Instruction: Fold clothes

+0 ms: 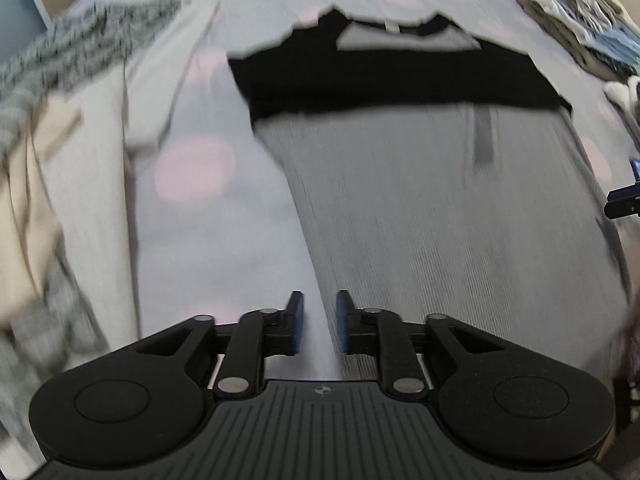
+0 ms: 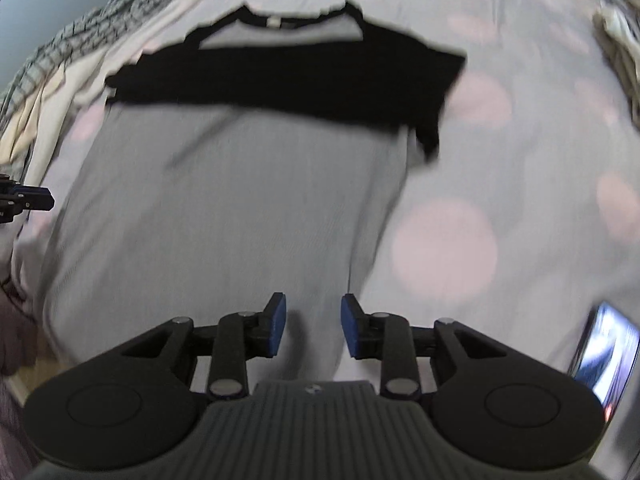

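A grey ribbed T-shirt (image 1: 440,208) (image 2: 224,208) lies flat on the bed, its black sleeves (image 1: 380,80) (image 2: 288,76) folded across the chest below the black collar. My left gripper (image 1: 319,304) hovers open over the shirt's lower left edge, with nothing pinched between its blue pads. My right gripper (image 2: 313,308) is open above the lower right edge, its pads also bare. Each gripper's tip shows at the edge of the other's view, the right gripper (image 1: 624,200) and the left gripper (image 2: 24,200). Both views are blurred.
The bed sheet (image 1: 192,168) is lavender with pink dots. A checked grey garment (image 1: 80,40) and a beige one (image 1: 80,168) lie to the shirt's left. Stacked clothes (image 1: 580,12) sit at the far right. A phone (image 2: 608,360) lies near my right gripper.
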